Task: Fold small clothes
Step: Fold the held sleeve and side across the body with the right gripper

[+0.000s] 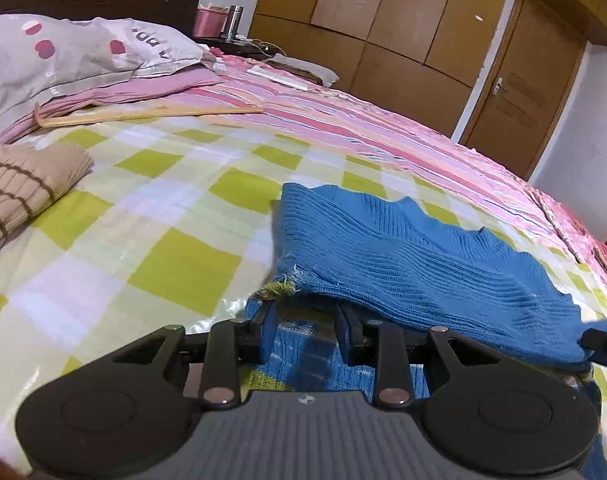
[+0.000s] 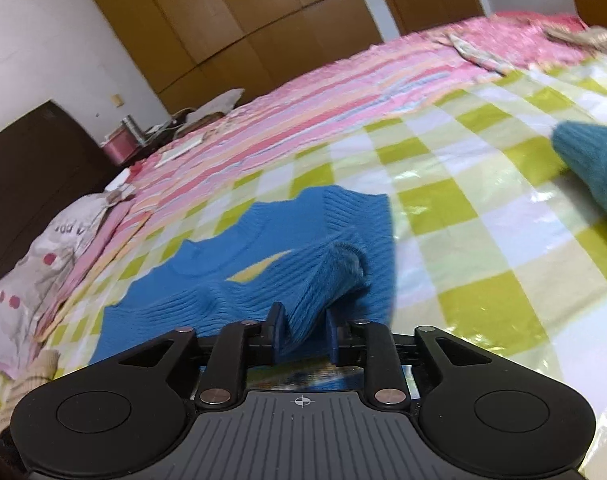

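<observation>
Checked bedspread point(image 2: 483, 240) lies bare beside blue sweater point(image 2: 263, 280) — right gripper point(image 2: 303, 336) parted.

The grey pillowcase point(image 1: 63, 56) with pink dots bears large dark letters, only partly legible: about "A PP" or "A BD", upside down in the left wrist view; the rest is hidden in folds. Nothing else is readable

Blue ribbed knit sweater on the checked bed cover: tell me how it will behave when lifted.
The blue ribbed knit sweater probably flops: its folded edge already sags and bunches at the right gripper. It likely slides easily, since the checked bed cover looks glossy.
</observation>
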Action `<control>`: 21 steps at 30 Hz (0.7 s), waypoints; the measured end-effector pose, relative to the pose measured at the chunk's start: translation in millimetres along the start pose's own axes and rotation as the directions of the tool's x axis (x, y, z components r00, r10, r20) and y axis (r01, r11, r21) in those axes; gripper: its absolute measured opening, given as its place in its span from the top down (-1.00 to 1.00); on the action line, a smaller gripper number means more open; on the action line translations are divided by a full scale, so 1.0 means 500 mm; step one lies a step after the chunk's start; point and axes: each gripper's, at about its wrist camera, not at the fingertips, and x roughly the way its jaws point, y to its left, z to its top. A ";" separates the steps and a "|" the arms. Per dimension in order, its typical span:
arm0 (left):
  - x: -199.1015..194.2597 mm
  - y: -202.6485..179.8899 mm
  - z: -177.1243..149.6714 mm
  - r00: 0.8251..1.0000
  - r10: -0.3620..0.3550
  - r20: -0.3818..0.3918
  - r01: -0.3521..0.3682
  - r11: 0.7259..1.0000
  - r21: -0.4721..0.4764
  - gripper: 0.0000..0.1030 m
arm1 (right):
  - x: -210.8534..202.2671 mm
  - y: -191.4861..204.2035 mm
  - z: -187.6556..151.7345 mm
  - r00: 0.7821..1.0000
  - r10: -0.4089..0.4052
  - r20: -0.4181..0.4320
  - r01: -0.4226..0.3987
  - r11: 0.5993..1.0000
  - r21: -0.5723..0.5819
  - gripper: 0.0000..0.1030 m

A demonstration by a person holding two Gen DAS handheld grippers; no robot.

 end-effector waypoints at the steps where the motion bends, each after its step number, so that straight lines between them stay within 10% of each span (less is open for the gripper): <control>1: 0.000 0.001 0.000 1.000 0.002 0.001 -0.002 1.000 0.001 0.29 | 0.002 -0.006 0.003 1.000 0.001 -0.003 -0.001 1.000 0.021 0.48; 10: -0.008 0.008 0.002 0.998 0.039 0.045 -0.039 0.999 -0.020 0.29 | -0.008 0.013 0.044 0.995 0.056 0.084 -0.061 0.996 0.062 0.82; 21: -0.018 0.029 0.011 0.992 0.108 0.070 -0.104 0.993 -0.053 0.29 | -0.021 -0.001 0.000 0.989 -0.138 0.052 0.140 0.989 -0.040 0.67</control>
